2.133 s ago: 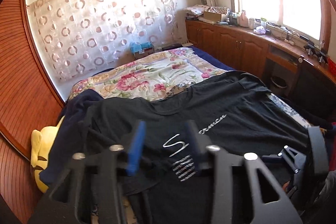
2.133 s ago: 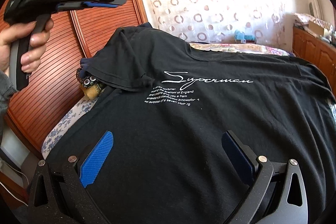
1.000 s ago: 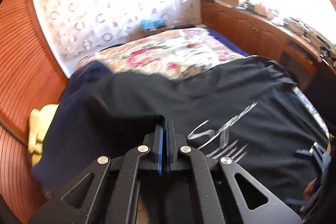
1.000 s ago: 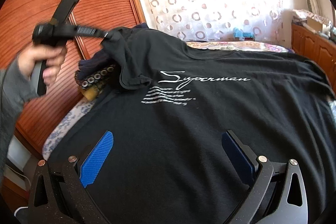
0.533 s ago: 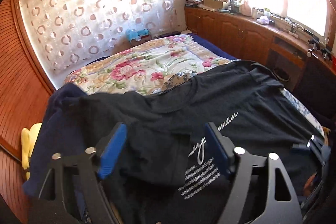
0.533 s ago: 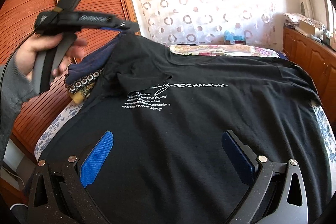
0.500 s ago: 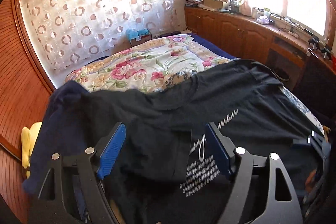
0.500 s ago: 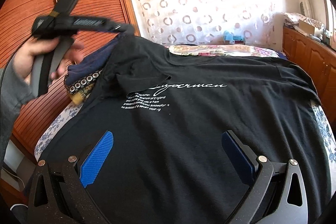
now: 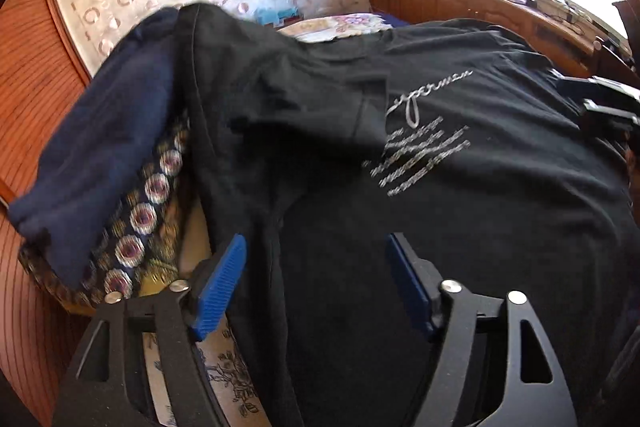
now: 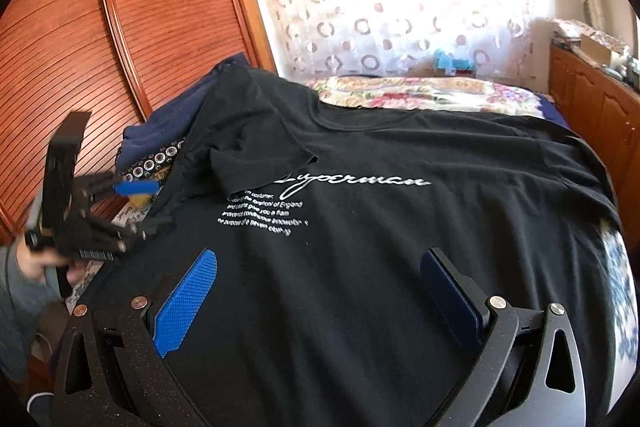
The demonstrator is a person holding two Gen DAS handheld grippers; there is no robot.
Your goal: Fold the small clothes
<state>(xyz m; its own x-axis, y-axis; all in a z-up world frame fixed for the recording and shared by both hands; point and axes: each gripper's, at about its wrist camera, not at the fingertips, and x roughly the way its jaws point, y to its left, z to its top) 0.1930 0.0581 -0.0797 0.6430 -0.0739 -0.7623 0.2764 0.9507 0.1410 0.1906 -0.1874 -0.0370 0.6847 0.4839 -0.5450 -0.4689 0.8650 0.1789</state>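
With the black T-shirt (image 10: 380,227) spread front-up across the bed (image 10: 616,291), its left sleeve (image 10: 260,163) lies folded inward, the cuff covering the start of the white lettering (image 10: 352,183). The left gripper (image 9: 316,279) hangs above the shirt's left side seam with its blue pads (image 9: 218,283) wide apart and nothing between them. The right gripper (image 10: 320,291) hovers over the lower front, equally spread and empty. Motion blur in the left wrist view leaves it unclear whether either left pad touches the cloth.

Risks from here:
- The seam edge overhangs a navy garment (image 9: 100,147) and a patterned cloth (image 9: 148,211); a low or careless pinch there would likely gather one of these with the shirt.
- The tucked sleeve is loose; a sideways pull on the body panel could drag it back open.
- Closing on a single layer at the hem would probably skew the next fold.
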